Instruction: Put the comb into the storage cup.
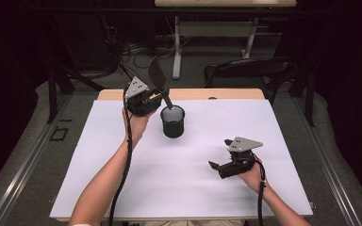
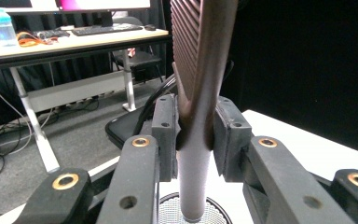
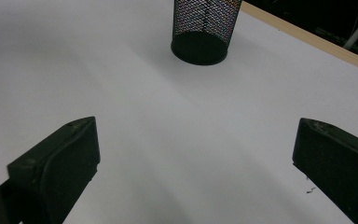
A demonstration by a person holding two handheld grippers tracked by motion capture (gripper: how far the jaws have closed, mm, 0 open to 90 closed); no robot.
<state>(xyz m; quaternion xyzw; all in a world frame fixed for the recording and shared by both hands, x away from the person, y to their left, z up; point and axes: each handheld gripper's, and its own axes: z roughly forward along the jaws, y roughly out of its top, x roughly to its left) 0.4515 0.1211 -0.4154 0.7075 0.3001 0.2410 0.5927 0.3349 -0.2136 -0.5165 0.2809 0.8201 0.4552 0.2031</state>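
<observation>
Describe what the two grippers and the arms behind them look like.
Both grippers, left and right, are black, each topped by a grey three-cornered plate with small holes, and each trails a black cable along the forearm. The left gripper view shows brass-ringed holes in the jaw links and square black pads. The forearms are bare, no sleeves.

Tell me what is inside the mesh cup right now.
The grey handle end of a spatula dips into the mesh cup, held by the left hand-held gripper. The cup's bottom and anything else inside are hidden by its wall and the handle.
</observation>
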